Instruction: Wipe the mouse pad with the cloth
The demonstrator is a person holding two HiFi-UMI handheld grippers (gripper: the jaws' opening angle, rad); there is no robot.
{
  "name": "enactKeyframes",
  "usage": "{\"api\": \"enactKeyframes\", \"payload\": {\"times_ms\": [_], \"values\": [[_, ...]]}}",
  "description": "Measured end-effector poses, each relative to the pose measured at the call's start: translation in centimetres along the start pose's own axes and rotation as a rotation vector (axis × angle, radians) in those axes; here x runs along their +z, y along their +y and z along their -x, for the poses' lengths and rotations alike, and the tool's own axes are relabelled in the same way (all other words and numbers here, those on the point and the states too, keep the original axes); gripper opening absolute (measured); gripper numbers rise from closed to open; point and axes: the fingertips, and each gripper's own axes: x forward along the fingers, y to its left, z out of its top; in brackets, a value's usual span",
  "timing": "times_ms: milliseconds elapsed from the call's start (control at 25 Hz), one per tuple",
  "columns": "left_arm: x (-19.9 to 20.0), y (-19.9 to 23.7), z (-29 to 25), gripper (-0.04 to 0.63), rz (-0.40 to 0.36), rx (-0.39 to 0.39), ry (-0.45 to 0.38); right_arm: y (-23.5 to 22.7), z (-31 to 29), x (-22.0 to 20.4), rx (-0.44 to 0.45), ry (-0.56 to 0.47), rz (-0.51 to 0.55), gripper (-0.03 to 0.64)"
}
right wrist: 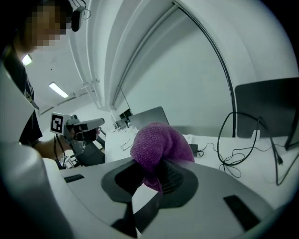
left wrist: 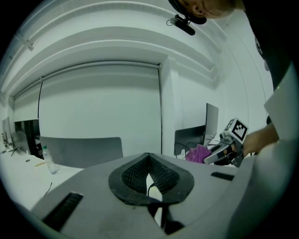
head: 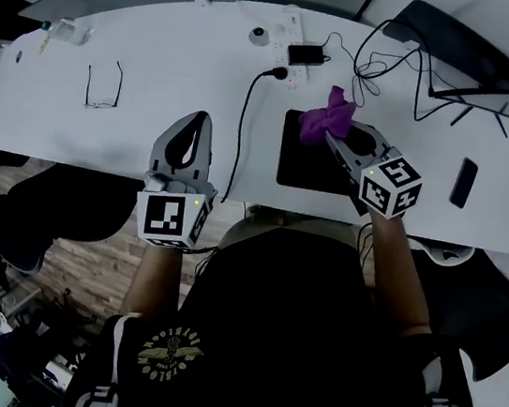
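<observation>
the right gripper (right wrist: 156,179) is clamped on the cloth (right wrist: 161,144): in the right gripper view a purple wad is pinched low between the ribbed pads, and most of it puffs out above them. in the head view that gripper reaches in from the front edge of the desk (head: 163,51) across the pad (head: 298,166), a black rectangle lying near the front edge, right of the desk's middle. the cloth sits over the pad's back edge and partly over the white desk beyond it; whether it touches the pad cannot be told. the left gripper (left wrist: 149,161) grips nothing. its jaws are closed tip to tip, with only a thin slit lower down between the pads. it hovers over the front edge, left of the pad and well apart from it. a black cable (head: 239,139) runs between the left gripper and the pad, from a plug at the strip (head: 292,47) by the back edge down to the front edge. glasses (head: 103,87) lie toward the left end, a phone (head: 464,182) lies near the right end, and loose wires (head: 389,62) tangle at the back right. a bottle (head: 67,29) stands near the back left corner.
</observation>
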Motion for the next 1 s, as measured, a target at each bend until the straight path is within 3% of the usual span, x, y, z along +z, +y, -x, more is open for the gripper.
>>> {"api": "enactKeyframes", "payload": {"times_ms": [440,600,760,1000], "values": [[-4.5,-1.9,-0.9,0.003,0.046,-0.032,0.071,-0.4,-9.0,-9.6,0.111,0.206,-0.130,0.078],[-6.3,-2.4,-0.9,0.003,0.050,-0.044,0.113,-1.3,-11.5,-13.0,0.082,0.294,-0.174,0.078],[-7.3,-3.4,-1.1,0.002,0.050,-0.067,0.143,-3.8,-11.9,-15.5,-0.011,0.352,-0.159,0.078],[-7.3,-4.1,-2.3,0.003,0.040,-0.096,0.146,-6.2,-10.1,-16.9,-0.088,0.341,-0.198,0.080]]}}
